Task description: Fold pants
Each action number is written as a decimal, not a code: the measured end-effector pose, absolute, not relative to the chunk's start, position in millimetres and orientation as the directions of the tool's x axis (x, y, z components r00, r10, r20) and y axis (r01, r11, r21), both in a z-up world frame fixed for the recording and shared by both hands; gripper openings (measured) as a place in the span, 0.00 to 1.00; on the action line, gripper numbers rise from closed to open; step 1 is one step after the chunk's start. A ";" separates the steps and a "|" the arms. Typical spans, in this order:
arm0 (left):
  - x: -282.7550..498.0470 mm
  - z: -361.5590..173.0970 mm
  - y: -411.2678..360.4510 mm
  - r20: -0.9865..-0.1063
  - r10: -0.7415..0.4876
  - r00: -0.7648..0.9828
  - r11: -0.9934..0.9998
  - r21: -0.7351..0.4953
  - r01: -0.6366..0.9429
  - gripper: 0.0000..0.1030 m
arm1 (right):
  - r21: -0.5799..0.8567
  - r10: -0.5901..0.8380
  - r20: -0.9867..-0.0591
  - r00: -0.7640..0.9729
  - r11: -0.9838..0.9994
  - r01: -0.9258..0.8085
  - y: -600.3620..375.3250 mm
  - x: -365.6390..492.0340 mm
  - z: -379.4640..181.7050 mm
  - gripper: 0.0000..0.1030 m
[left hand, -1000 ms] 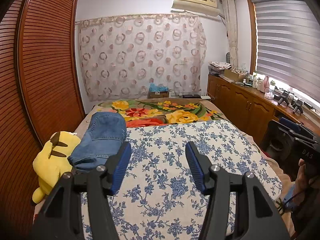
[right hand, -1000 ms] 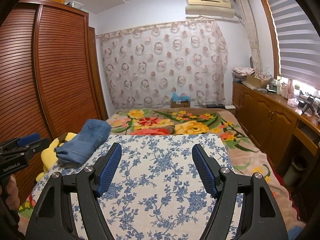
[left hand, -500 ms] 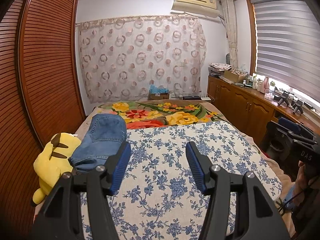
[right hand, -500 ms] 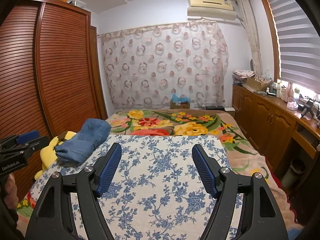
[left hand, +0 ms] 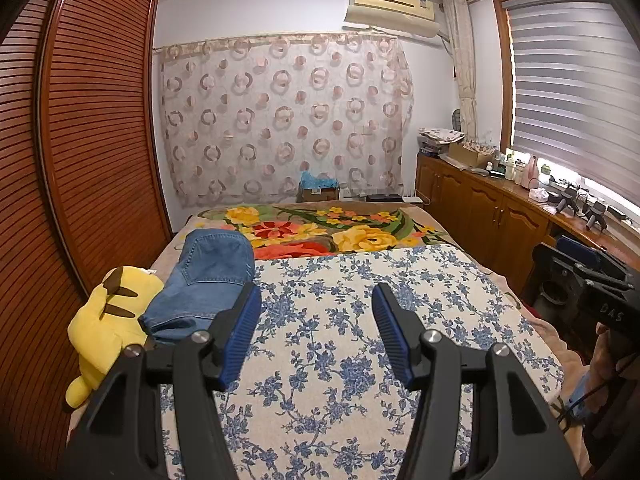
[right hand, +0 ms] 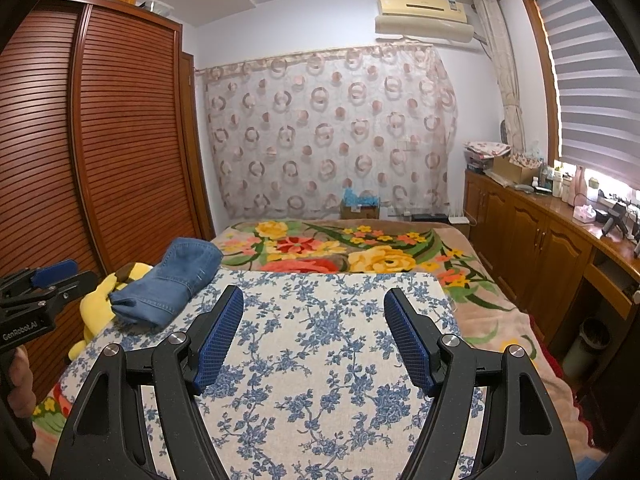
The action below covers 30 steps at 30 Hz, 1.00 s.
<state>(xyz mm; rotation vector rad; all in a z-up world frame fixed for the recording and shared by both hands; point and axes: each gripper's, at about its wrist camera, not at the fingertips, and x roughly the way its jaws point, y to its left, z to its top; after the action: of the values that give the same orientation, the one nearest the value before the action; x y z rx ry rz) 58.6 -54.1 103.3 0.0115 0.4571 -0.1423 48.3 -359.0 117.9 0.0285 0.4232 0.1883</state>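
Folded blue denim pants (left hand: 204, 280) (right hand: 176, 280) lie at the left side of the bed, resting partly on a yellow plush toy (left hand: 106, 320) (right hand: 98, 294). My left gripper (left hand: 316, 300) hovers open over the blue-flowered sheet (left hand: 340, 332), just right of the pants, with nothing between its blue pads. Over the same sheet (right hand: 320, 360) my right gripper (right hand: 314, 300) stands open and empty, well right of the pants. Each gripper also shows at the other view's edge: the right one (left hand: 588, 268), the left one (right hand: 44, 284).
A bright floral blanket (left hand: 320, 228) covers the far half of the bed. A slatted wooden wardrobe (left hand: 92, 140) runs along the left. Wooden cabinets (right hand: 532, 240) with bottles and clutter line the right, under a blinded window. A box (right hand: 358, 208) stands beyond the bed.
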 end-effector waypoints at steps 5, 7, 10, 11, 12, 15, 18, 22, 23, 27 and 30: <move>58.8 104.3 -53.4 -0.440 -0.134 0.888 0.990 -0.021 0.139 0.55 | 0.065 0.187 -0.404 0.895 0.982 -0.176 -358.7 48.3 118.3 0.72; 58.8 104.4 -53.7 -0.438 -0.133 0.889 0.990 -0.020 0.138 0.56 | 0.066 0.188 -0.404 0.895 0.982 -0.177 -359.0 48.2 118.5 0.72; 58.5 103.4 -53.2 -0.439 -0.134 0.889 0.990 -0.020 0.139 0.56 | 0.063 0.186 -0.403 0.896 0.982 -0.176 -360.0 48.2 118.7 0.73; 58.7 103.6 -53.4 -0.438 -0.134 0.889 0.990 -0.020 0.140 0.56 | 0.064 0.187 -0.404 0.896 0.982 -0.176 -358.4 48.3 117.9 0.73; 58.3 103.0 -53.1 -0.439 -0.133 0.889 0.990 -0.020 0.139 0.56 | 0.065 0.188 -0.404 0.895 0.982 -0.177 -358.4 48.3 117.8 0.73; 58.1 102.6 -52.9 -0.438 -0.134 0.889 0.990 -0.020 0.140 0.56 | 0.064 0.187 -0.404 0.896 0.982 -0.176 -358.2 48.3 117.6 0.72; 57.9 102.0 -52.8 -0.437 -0.134 0.889 0.990 -0.020 0.139 0.56 | 0.064 0.187 -0.403 0.896 0.982 -0.176 -359.5 48.0 118.3 0.72; 57.9 101.9 -52.9 -0.436 -0.133 0.890 0.990 -0.020 0.138 0.56 | 0.064 0.187 -0.401 0.897 0.982 -0.177 -361.1 48.6 119.3 0.72; 57.7 101.3 -52.5 -0.437 -0.134 0.890 0.990 -0.020 0.139 0.56 | 0.063 0.187 -0.401 0.897 0.982 -0.177 -359.6 48.2 118.4 0.73; 57.3 100.3 -52.2 -0.437 -0.134 0.889 0.990 -0.020 0.140 0.56 | 0.062 0.187 -0.402 0.897 0.982 -0.177 -360.0 48.1 118.3 0.72; 57.3 100.2 -52.3 -0.436 -0.134 0.890 0.990 -0.020 0.139 0.57 | 0.063 0.187 -0.401 0.897 0.982 -0.177 -359.3 47.9 118.0 0.73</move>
<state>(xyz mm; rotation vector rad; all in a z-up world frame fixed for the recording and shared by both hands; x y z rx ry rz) 57.3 -52.3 100.2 0.0123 0.4519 -0.1417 47.9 -359.3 118.0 0.0247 0.4182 0.1882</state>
